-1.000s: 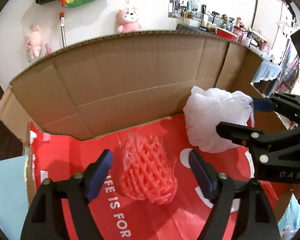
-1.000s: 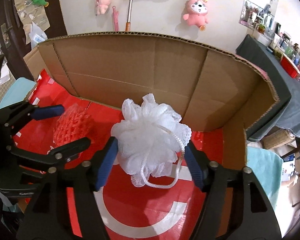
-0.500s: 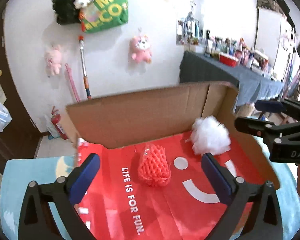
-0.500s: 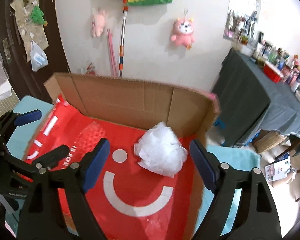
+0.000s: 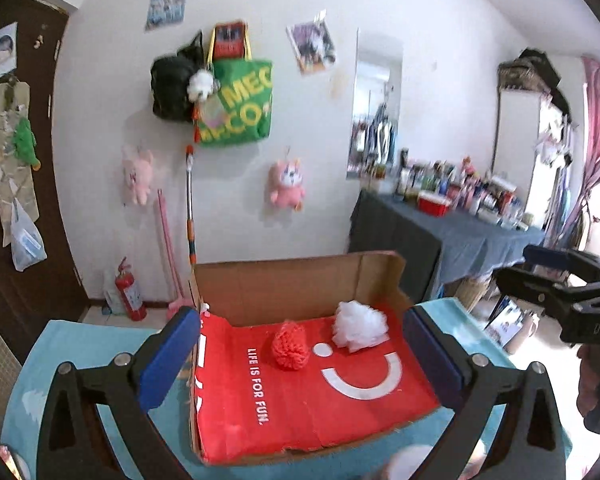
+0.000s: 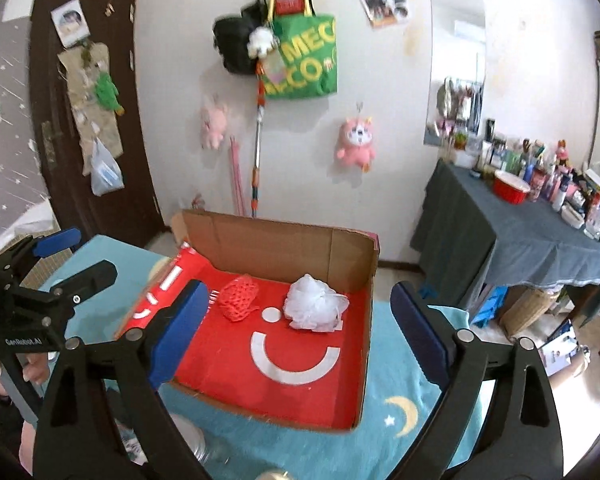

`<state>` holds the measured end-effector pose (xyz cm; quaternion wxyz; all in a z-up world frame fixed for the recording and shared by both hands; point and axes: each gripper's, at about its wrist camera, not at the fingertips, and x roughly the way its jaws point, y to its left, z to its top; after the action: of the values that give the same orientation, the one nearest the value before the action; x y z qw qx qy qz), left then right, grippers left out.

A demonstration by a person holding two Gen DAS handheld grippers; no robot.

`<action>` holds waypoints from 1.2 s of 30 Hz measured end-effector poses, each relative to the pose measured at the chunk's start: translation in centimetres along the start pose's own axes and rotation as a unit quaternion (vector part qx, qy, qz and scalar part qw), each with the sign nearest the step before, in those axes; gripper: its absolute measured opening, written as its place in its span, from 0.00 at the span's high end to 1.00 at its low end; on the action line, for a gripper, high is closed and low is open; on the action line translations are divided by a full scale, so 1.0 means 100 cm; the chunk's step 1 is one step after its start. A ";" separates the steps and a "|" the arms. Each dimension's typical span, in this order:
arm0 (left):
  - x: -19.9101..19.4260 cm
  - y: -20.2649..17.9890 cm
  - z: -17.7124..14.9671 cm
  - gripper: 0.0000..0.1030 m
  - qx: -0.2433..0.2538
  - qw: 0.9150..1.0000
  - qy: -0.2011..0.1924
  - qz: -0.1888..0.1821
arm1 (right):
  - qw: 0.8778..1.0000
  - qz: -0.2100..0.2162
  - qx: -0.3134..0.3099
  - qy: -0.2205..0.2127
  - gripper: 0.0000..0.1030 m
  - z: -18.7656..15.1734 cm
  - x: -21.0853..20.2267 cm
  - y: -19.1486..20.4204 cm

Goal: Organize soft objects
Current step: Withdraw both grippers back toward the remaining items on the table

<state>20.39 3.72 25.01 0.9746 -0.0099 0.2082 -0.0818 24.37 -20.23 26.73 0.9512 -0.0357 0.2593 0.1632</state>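
A red foam net and a white mesh bath pouf lie side by side near the back wall of a cardboard box with a red printed floor. My left gripper stands open, well back from the box and above it, nothing between its blue pads. My right gripper is also drawn back, its jaws still opening and holding nothing. Each gripper shows at the edge of the other's view: the right, the left.
The box sits on a teal cloth-covered table with moon and star prints. A dark-draped table crowded with bottles stands at right. Plush toys, a green bag and a mop handle hang on the back wall; a brown door is left.
Both grippers have let go, opened and pulled back and up from the box. The red net and the white pouf stay where they lay, now looking small and far.
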 end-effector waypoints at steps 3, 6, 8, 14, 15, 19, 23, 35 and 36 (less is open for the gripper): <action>-0.034 -0.011 -0.009 0.00 0.006 1.000 -0.027 -0.001 | 1.000 -0.005 -0.002 -0.029 0.05 -0.016 -0.034 0.006; -0.066 -0.025 -0.026 0.00 0.014 0.999 -0.049 -0.001 | 0.998 -0.006 -0.012 -0.057 0.05 -0.036 -0.066 0.016; -0.087 -0.033 -0.040 0.00 0.015 0.998 -0.062 0.003 | 0.997 -0.010 -0.016 -0.077 0.05 -0.052 -0.088 0.025; -0.128 -0.047 -0.089 0.00 -0.004 0.995 -0.096 -0.003 | 0.992 -0.025 -0.009 -0.123 0.04 -0.113 -0.133 0.041; -0.130 -0.047 -0.095 0.00 -0.007 0.995 -0.097 -0.003 | 0.991 -0.030 -0.008 -0.130 0.02 -0.125 -0.140 0.045; -0.140 -0.053 -0.125 0.00 -0.005 0.994 -0.106 0.005 | 0.989 -0.039 -0.001 -0.142 0.00 -0.165 -0.155 0.054; -0.147 -0.053 -0.146 0.00 -0.010 0.995 -0.101 0.006 | 0.990 -0.045 0.013 -0.136 0.00 -0.190 -0.156 0.056; -0.146 -0.055 -0.192 0.00 -0.013 0.998 -0.057 0.006 | 0.991 -0.047 0.038 -0.121 0.00 -0.231 -0.154 0.059; -0.143 -0.057 -0.198 0.00 -0.011 0.998 -0.053 0.008 | 0.991 -0.054 0.037 -0.119 0.00 -0.237 -0.151 0.060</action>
<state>-1.40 0.76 13.02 0.9848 -0.0235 0.1568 -0.0708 -1.29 -22.60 14.00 0.9835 0.0051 0.1475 0.1048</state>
